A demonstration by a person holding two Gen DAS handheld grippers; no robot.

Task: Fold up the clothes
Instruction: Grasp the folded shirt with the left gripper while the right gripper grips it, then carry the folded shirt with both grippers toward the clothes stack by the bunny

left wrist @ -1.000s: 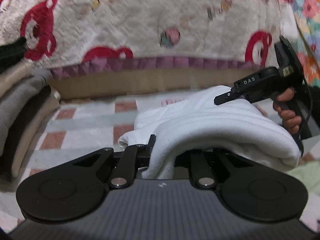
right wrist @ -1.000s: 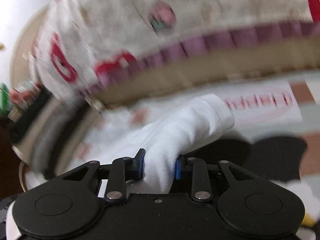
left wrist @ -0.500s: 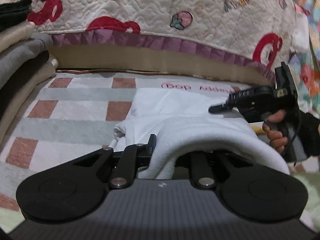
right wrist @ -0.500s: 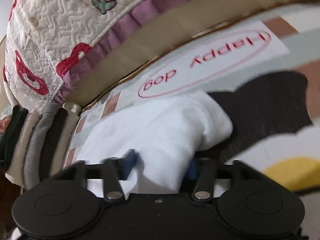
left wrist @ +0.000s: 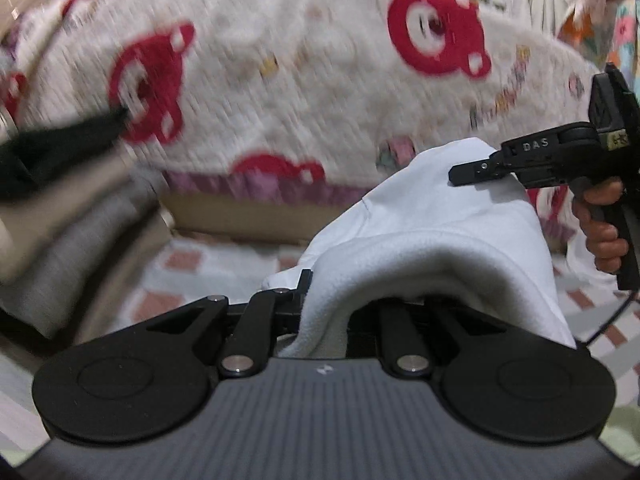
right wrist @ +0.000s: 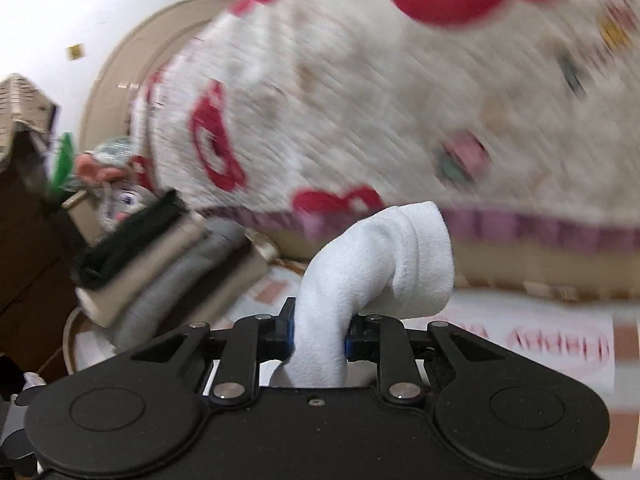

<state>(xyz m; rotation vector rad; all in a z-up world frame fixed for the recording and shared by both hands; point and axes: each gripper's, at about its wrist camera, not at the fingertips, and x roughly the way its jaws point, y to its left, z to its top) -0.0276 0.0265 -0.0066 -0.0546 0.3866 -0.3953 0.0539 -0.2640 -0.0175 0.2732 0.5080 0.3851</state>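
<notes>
Gripping white garment (left wrist: 440, 256), left gripper (left wrist: 326, 304) and right gripper (right wrist: 320, 332) both clamped; folded stack (right wrist: 168, 264) lies far left.

Black gripper (right wrist: 318, 334), blue pads, "DAS" marking, silver screws

Garment (left wrist: 440, 248) between grippers, stack (left wrist: 68, 216) at left.
Quilt (left wrist: 304, 92) behind; mat (left wrist: 200, 268) underneath.

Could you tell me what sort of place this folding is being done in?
Most likely a home bedroom: a quilted bedspread with red bears, a checked sheet underneath, and a stack of folded clothes beside it.
</notes>
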